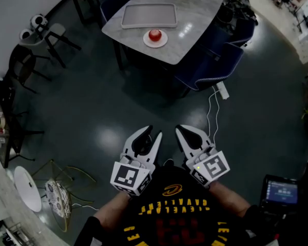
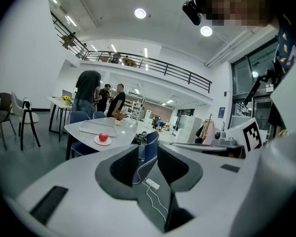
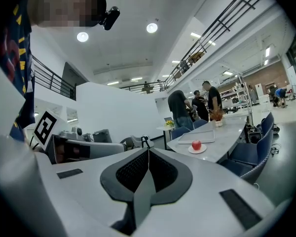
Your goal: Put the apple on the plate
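A red apple (image 1: 154, 34) sits on a small white plate (image 1: 162, 41) near the front edge of a grey marble table (image 1: 195, 24), far ahead of me. Both grippers are held close to my body, well away from the table. My left gripper (image 1: 154, 132) is open by a narrow gap with nothing between its pads. My right gripper (image 1: 180, 129) is shut and empty. The left gripper view shows the apple (image 2: 103, 137) on its plate (image 2: 103, 141) beyond the open left gripper (image 2: 148, 151). In the right gripper view the apple (image 3: 196, 145) rests on the plate (image 3: 198, 150) past the right gripper (image 3: 148, 151).
A grey tray (image 1: 149, 15) lies on the table behind the plate. Blue chairs (image 1: 218, 65) stand around the table. A power strip with white cable (image 1: 222, 90) lies on the dark floor. Several people (image 3: 187, 107) stand beyond the table. A lit screen (image 1: 281, 192) is at my right.
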The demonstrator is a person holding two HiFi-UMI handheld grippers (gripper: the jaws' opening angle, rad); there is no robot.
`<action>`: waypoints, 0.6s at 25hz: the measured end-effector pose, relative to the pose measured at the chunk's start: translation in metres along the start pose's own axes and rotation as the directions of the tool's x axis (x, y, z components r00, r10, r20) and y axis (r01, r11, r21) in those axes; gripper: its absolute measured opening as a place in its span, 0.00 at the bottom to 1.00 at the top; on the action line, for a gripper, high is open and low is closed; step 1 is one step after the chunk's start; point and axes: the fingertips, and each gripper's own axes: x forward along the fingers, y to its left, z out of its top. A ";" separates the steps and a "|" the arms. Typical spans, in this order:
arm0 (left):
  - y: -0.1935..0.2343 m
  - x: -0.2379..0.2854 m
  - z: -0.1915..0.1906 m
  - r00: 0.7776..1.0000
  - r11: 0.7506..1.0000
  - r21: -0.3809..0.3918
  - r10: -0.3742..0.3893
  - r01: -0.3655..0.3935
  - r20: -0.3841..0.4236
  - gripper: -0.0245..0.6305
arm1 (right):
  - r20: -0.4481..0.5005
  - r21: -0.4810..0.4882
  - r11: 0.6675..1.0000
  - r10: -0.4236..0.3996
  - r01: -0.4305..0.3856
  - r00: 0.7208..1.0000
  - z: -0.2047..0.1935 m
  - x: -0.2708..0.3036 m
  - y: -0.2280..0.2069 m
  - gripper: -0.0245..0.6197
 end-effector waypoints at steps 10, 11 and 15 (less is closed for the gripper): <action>0.099 0.044 0.047 0.998 0.997 -0.028 -0.065 0.066 0.023 0.22 | -0.024 -0.047 0.997 -0.055 0.053 0.998 0.031 0.109 -0.020 0.05; 0.108 0.048 0.052 0.997 0.997 -0.027 -0.067 0.068 0.022 0.22 | -0.027 -0.046 0.997 -0.063 0.062 0.998 0.033 0.119 -0.023 0.05; 0.145 0.060 0.062 0.998 0.998 -0.038 -0.059 0.059 0.003 0.22 | -0.026 -0.032 0.996 -0.081 0.080 0.996 0.035 0.154 -0.031 0.05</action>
